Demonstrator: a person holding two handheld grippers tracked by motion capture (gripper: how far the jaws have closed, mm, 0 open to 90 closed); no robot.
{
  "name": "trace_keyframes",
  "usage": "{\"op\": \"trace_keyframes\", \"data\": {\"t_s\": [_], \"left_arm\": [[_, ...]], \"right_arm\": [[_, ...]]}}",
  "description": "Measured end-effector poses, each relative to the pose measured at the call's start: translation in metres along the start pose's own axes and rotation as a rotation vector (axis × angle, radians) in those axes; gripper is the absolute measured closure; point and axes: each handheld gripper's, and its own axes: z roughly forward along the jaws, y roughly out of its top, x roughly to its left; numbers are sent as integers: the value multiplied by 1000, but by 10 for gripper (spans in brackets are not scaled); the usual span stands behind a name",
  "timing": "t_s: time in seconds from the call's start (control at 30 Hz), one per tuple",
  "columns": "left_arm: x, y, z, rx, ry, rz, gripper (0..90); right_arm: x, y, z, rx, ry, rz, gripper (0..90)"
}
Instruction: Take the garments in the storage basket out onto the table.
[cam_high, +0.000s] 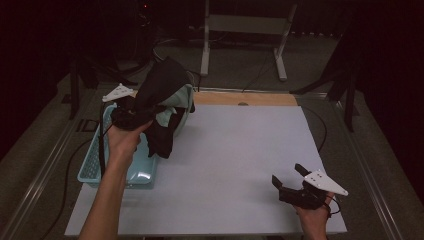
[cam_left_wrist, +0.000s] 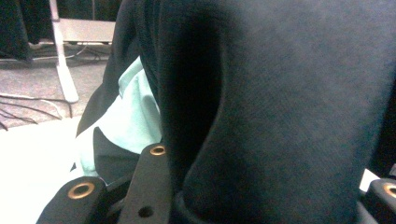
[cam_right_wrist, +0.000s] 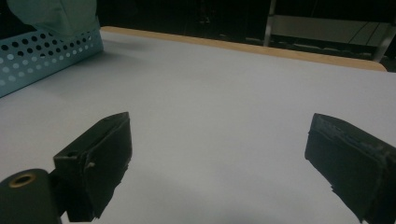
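Note:
A dark garment (cam_high: 162, 87) with a pale mint-green cloth (cam_high: 176, 102) bunched into it hangs above the far left of the white table (cam_high: 240, 150). My left gripper (cam_high: 131, 116) is shut on this bundle, held up over a light blue perforated basket (cam_high: 95, 155). In the left gripper view the dark fabric (cam_left_wrist: 280, 102) is clamped between the jaws, with the mint cloth (cam_left_wrist: 130, 116) beside it. My right gripper (cam_high: 286, 172) rests low near the table's front right corner, open, with bare table between its fingers (cam_right_wrist: 102, 154).
The basket (cam_right_wrist: 42, 56) stands along the table's left edge. A wooden strip (cam_high: 245, 98) runs along the far edge. Beyond it a white metal stand (cam_high: 240, 25) sits on the floor, with cables around it.

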Motion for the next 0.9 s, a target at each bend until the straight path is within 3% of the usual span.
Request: {"op": "trace_keyframes", "data": {"t_s": [0.57, 0.9], "left_arm": [[-20, -3, 14, 13, -54, 29, 700], [-29, -8, 24, 23, -99, 27, 699]], "right_arm": [[-1, 0, 0, -2, -2, -1, 70], [-1, 0, -1, -3, -3, 0, 70]]}}
